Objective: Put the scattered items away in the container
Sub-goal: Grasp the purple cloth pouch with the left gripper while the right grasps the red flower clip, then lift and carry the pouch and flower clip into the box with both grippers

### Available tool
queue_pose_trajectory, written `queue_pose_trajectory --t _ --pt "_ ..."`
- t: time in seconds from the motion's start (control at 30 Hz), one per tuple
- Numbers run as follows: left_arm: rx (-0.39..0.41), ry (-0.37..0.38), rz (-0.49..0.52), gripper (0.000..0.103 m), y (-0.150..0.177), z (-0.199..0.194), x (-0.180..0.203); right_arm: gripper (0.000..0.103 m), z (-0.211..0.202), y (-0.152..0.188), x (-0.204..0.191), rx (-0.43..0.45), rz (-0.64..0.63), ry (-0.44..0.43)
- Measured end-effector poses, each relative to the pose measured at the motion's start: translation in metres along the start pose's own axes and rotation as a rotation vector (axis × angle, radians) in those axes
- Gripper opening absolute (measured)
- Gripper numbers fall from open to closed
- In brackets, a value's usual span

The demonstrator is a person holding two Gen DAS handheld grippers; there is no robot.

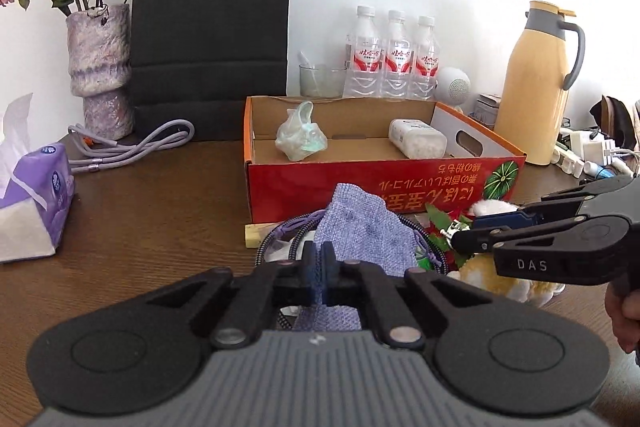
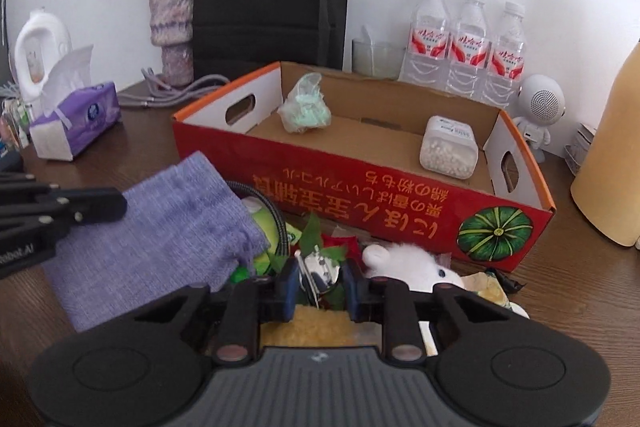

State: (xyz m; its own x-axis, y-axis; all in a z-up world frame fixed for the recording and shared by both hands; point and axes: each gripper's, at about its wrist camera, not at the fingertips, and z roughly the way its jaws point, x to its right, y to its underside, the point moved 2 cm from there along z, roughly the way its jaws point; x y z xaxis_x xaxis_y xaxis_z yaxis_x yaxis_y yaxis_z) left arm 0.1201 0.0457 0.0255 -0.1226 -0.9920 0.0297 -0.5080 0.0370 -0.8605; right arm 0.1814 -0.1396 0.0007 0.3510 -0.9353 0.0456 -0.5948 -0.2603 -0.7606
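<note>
Dark wood table (image 1: 140, 227) carries your red cardboard box (image 2: 360, 187), already holding 2 items, with the clutter heaped just in front. Your left hand-held gripper (image 1: 318, 267) is pinched tight on the purple cloth pouch (image 1: 360, 227), and your right hand-held gripper (image 2: 320, 283) is narrowed around a shiny metal piece (image 2: 318, 267) among red and green trimmings, each grip seemingly set to lift its item over the low front wall.

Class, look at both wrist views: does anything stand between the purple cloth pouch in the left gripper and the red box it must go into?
Only the box's own near wall. The left gripper is shut on the purple pouch, and the red box sits right behind it, top open. Inside lie a green bag and a white pill container, with bare floor between.
</note>
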Motion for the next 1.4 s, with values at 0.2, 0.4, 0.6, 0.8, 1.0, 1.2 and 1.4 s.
queue_pose_trajectory --t 0.2,0.4,0.6,0.8,1.0,1.2,1.4 --pt "0.058 0.032 -0.01 0.003 -0.012 -0.026 -0.007 0.023 -0.011 0.016 -0.002 0.005 -0.012 0.025" --pt "-0.026 0.062 0.014 0.043 0.006 0.001 -0.007 0.043 -0.009 0.006 -0.007 0.015 -0.042 0.046" --pt "-0.093 0.133 0.014 0.084 0.013 0.019 -0.004 0.049 0.011 0.007 0.007 -0.013 0.001 0.005" --pt "-0.127 0.085 -0.008 0.026 0.016 0.023 -0.007 0.036 0.019 0.009 0.009 -0.02 0.019 -0.016" --pt "-0.062 0.059 -0.056 0.004 0.002 -0.002 -0.012 0.034 -0.007 0.003 0.012 0.087 0.066 0.012" --pt "0.107 0.026 -0.043 0.003 -0.027 -0.06 0.006 0.034 -0.063 -0.003 0.013 0.193 0.101 0.028" --pt "0.204 0.016 -0.047 0.003 -0.021 -0.114 0.038 0.034 -0.123 0.037 -0.001 0.24 0.147 0.008"
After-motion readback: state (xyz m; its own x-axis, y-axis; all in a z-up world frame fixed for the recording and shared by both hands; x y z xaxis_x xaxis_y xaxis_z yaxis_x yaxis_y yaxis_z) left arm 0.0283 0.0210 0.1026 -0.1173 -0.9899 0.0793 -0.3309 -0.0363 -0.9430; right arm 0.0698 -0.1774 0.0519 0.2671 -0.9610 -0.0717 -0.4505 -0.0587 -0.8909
